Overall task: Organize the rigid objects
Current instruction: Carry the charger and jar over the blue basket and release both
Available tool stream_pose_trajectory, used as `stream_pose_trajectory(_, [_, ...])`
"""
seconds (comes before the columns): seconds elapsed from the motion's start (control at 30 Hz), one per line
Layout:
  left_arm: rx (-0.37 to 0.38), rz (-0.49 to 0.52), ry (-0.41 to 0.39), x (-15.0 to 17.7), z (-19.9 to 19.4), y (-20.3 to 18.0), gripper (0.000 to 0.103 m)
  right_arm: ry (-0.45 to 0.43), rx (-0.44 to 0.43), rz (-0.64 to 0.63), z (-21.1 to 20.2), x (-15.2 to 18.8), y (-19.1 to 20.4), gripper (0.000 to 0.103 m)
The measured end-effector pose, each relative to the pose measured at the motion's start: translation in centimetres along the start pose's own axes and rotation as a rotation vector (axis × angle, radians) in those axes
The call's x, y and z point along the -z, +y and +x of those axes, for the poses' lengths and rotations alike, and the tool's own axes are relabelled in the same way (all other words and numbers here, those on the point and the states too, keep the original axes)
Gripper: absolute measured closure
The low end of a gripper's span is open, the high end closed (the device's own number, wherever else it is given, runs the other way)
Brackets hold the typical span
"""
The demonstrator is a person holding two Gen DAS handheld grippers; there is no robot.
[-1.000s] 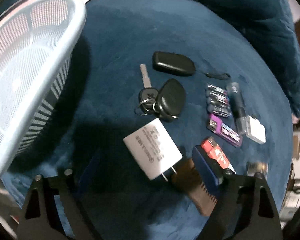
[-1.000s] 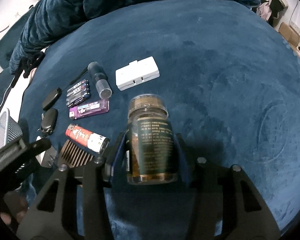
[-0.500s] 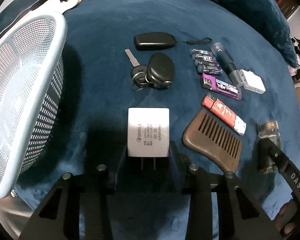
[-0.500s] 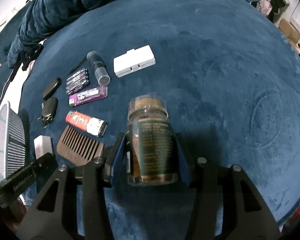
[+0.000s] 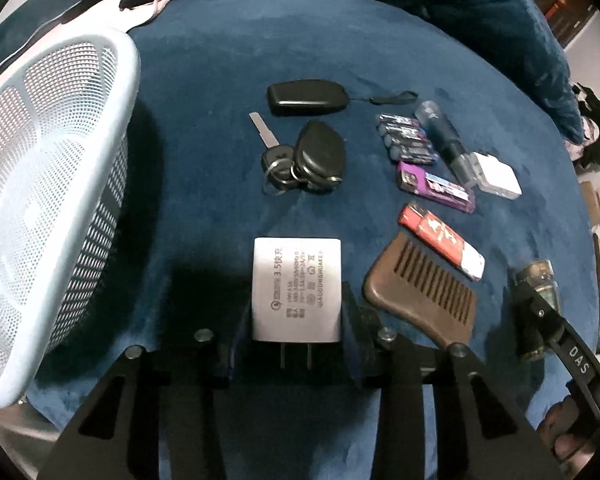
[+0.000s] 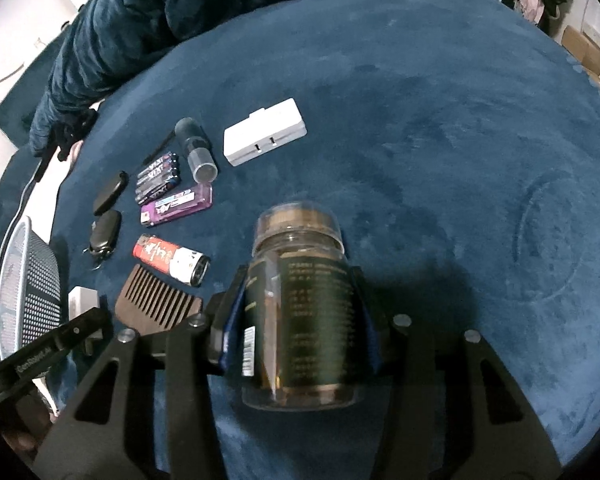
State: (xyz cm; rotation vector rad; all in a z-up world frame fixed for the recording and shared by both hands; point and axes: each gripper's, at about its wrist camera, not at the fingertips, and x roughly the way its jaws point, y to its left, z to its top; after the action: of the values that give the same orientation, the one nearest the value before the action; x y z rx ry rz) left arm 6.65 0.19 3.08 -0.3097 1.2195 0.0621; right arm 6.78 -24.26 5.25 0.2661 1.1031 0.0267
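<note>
Blanket: deep blue plush. Basket: pale blue with fine perforated mesh. Charger: white, grey print. Comb: brown. Lighters — one purple, one red and white. Key fobs: black. Jar: amber with a dark green label.

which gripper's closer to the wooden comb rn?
Left. The left gripper, shut on the white charger, sits right beside the wooden comb. The right gripper holds the jar beyond the comb's other side.
</note>
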Motion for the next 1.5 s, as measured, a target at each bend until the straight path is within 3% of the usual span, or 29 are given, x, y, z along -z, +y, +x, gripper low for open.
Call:
stream_pose_trajectory(0.23, [0.015, 0.078, -0.014, 2.4, -2.6, -1.2, 0.063, -0.051, -0.059, 0.036, -2.7, 2.1, -1.4, 0.056])
stream_pose_trajectory(0.73, [0.056, 0.149, -0.077, 5.7, -9.0, 2.2, 0.063, -0.070, -0.004, -0.011, -5.8, 7.1, 2.4, 0.056])
stream_pose_trajectory(1.0, [0.068, 0.132, -0.138, 4.8, -12.7, 5.0, 0.063, -0.086, -0.016, -0.081, -7.8, 7.7, 7.4, 0.056])
stream_pose_trajectory(1.27, [-0.030, 0.050, -0.215, 2.5, -16.0, 11.6, 0.063, -0.076, -0.061, -0.200, -7.5, 7.7, 15.1, 0.056])
stream_pose_trajectory(1.5, [-0.057, -0.035, -0.216, 1.1, -15.9, 17.2, 0.063, -0.059, -0.119, -0.296, -6.4, 7.9, 21.9, 0.056])
